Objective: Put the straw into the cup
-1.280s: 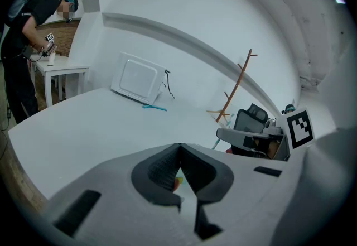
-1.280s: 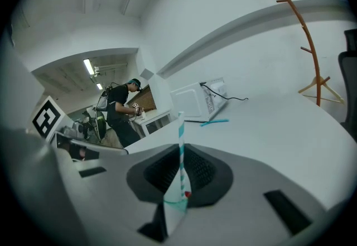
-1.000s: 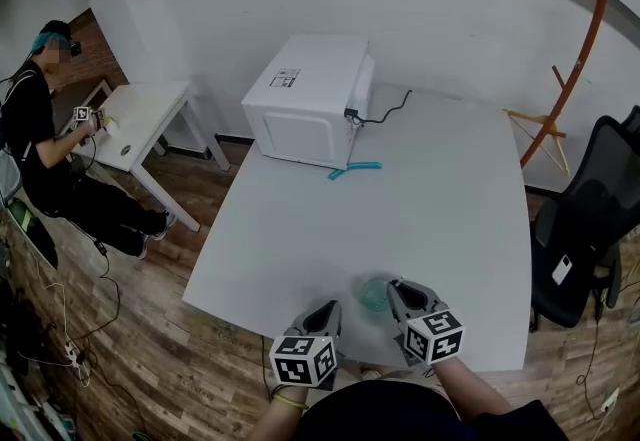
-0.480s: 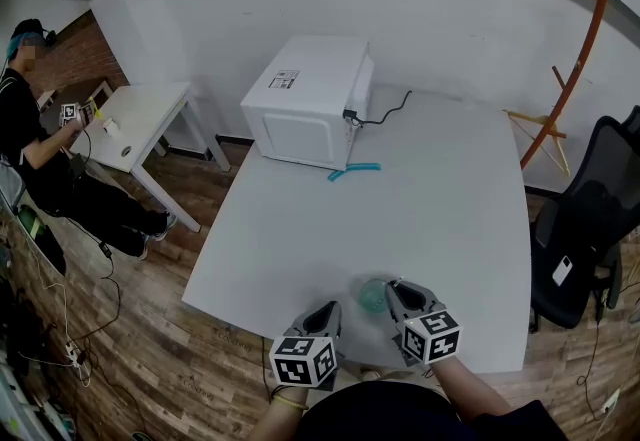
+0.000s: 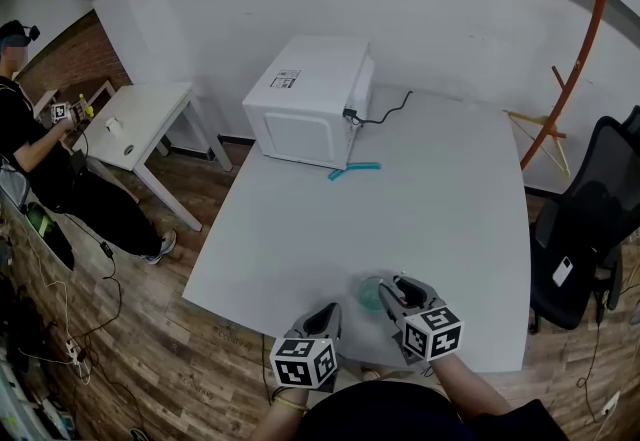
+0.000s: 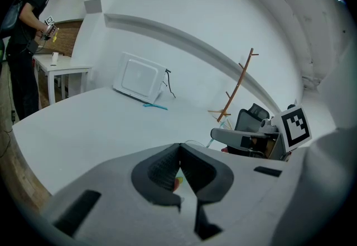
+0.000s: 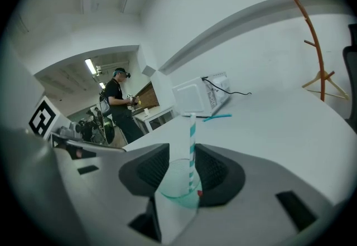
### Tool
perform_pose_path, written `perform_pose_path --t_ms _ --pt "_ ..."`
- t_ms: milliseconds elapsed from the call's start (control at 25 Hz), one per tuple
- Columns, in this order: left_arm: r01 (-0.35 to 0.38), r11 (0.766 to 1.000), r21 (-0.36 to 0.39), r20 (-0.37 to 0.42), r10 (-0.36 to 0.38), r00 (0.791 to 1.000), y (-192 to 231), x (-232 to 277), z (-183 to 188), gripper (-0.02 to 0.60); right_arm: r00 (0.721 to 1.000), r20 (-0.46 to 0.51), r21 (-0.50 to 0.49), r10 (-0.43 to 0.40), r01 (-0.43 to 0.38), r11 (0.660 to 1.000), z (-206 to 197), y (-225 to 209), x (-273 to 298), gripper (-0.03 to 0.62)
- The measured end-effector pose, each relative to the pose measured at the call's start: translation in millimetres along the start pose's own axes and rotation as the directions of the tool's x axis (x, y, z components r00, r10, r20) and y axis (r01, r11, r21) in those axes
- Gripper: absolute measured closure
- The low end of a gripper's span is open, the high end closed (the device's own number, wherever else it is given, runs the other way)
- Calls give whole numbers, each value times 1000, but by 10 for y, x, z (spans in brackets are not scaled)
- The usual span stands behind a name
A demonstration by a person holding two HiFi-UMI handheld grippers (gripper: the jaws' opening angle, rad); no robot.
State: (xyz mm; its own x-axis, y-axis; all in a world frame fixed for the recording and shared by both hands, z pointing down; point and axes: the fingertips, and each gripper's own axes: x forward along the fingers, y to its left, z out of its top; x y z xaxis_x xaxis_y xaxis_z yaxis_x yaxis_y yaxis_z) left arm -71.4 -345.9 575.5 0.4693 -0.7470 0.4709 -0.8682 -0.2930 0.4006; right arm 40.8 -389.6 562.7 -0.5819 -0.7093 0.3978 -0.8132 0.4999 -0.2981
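The person wears a black top (image 5: 390, 414) and a yellow-green band (image 5: 287, 397) at the left wrist. The left gripper (image 5: 325, 312) and right gripper (image 5: 400, 289) are grey moulded shells cut with dark slots, with dark ribbed pads (image 6: 159, 167) lining the jaws. Each carries a white cube (image 5: 303, 361) printed with black square markers. The right gripper's jaws have just been opening, the cup (image 7: 178, 186) between them.

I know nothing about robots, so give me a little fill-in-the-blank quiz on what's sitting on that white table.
1. The striped straw stands upright inside the ___.
2. A loose teal piece lies on the table before the white ___.
3. The left gripper has its fingers closed, not ___.
Missing words: cup; microwave; open.
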Motion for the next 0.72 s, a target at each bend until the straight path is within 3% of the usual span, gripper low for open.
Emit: perform_pose_path --t_ms 720 --pt "1 1000 15 9 -1 1000 -164 -156 -92 563 999 35 -13 -1 1 1000 56 85 -252 436"
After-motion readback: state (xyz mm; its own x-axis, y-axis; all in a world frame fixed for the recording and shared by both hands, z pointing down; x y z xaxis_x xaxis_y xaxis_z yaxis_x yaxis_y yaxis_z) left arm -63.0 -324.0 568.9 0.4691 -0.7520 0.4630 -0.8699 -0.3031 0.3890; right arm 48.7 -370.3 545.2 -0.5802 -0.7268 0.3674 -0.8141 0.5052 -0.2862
